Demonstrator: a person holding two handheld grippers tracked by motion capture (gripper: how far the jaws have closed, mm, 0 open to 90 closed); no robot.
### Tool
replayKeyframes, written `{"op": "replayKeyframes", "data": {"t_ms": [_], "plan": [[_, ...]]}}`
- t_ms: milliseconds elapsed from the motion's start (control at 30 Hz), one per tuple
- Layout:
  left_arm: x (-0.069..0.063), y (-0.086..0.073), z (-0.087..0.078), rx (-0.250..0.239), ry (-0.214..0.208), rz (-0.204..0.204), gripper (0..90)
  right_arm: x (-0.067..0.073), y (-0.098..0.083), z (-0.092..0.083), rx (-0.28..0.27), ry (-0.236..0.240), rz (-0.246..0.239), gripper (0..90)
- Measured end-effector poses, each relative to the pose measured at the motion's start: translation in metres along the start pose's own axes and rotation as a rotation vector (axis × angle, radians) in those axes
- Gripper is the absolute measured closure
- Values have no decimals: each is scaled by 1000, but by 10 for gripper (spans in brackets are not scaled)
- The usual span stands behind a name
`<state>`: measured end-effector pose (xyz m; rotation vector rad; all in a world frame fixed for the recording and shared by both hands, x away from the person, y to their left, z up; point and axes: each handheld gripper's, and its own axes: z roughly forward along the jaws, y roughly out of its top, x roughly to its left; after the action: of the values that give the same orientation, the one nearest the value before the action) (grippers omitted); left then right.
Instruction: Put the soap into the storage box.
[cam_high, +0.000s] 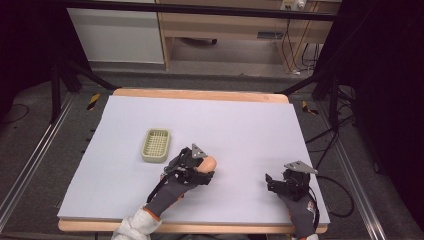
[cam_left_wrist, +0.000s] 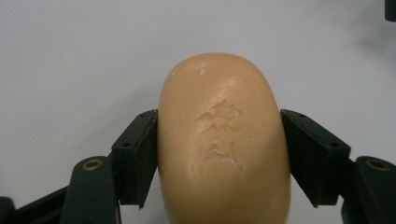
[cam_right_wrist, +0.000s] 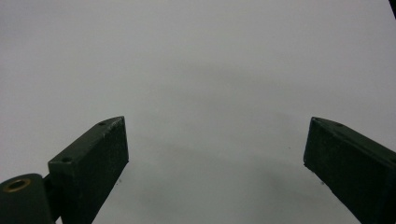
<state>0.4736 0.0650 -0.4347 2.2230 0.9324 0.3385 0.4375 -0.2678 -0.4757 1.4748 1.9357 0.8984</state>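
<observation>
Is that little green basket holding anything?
Empty: the green basket shows only its bare mesh floor; the soap sits in the left claw.

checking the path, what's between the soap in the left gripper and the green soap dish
Nothing: in the high view the stretch of white table sheet between the soap bar, clamped in the left gripper, and the soap dish is bare.
</observation>
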Motion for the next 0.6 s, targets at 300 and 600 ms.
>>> {"op": "replayKeyframes", "data": {"t_ms": [300,600], "plan": [[13,2,-14,-28,11,-31,309,-1,0,0,-3,-4,0,69],[22,4,-25,-54,29,-50,311,-1,0,0,-2,-8,5,69]]}}
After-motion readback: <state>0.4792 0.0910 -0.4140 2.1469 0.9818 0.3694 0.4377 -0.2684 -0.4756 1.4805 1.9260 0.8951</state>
